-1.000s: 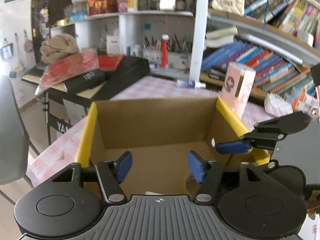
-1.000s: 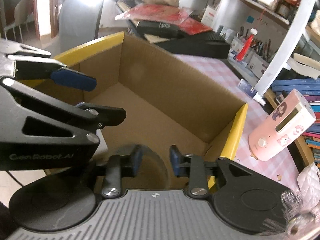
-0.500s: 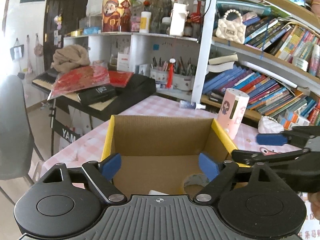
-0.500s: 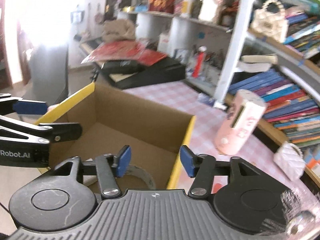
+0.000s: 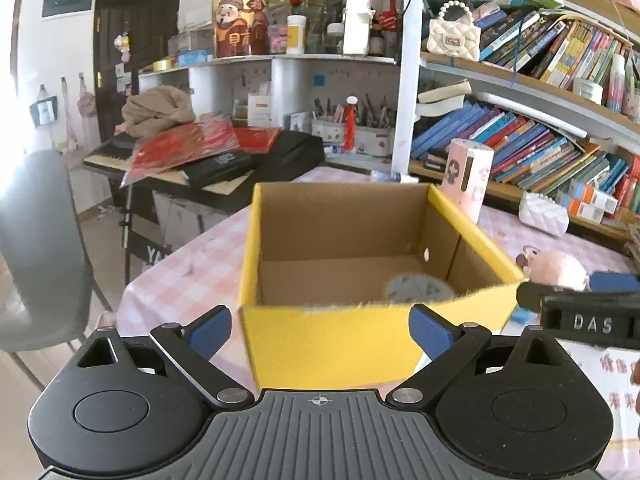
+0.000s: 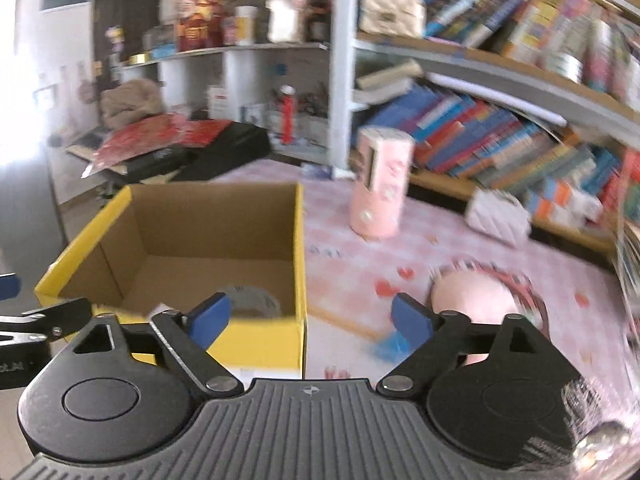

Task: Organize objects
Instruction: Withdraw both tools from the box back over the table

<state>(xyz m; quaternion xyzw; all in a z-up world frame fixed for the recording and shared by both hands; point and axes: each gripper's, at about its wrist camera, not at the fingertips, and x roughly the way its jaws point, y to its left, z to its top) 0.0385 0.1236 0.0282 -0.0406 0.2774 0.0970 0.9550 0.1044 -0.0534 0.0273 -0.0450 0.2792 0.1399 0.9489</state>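
Status: one item is stowed; more remain, as far as can be judged.

The yellow cardboard box (image 5: 352, 280) stands on the pink checked worktop (image 6: 420, 248), directly ahead of the left gripper (image 5: 320, 326). A grey roll of tape (image 5: 418, 289) lies flat on the box floor, ahead of and slightly right of the left fingers (image 5: 210, 326).

Both sets of fingers are released and have just been opening. Nothing is between the left fingers; they stand wide apart before the near box wall without touching it. The right gripper (image 6: 310, 318) is likewise spread wide and empty, with the box's right corner ahead of its left finger.

Items on the worktop, outside the box:
- a pink plush toy (image 6: 480, 300), just beyond the right finger of the right gripper;
- a pink cylinder (image 6: 380, 184), upright, farther ahead;
- a white quilted pouch (image 6: 500, 216), near the bookshelf (image 5: 540, 128).

Judgement: which of these belong in the box cannot be told. The plush toy is the nearest candidate for the right gripper.
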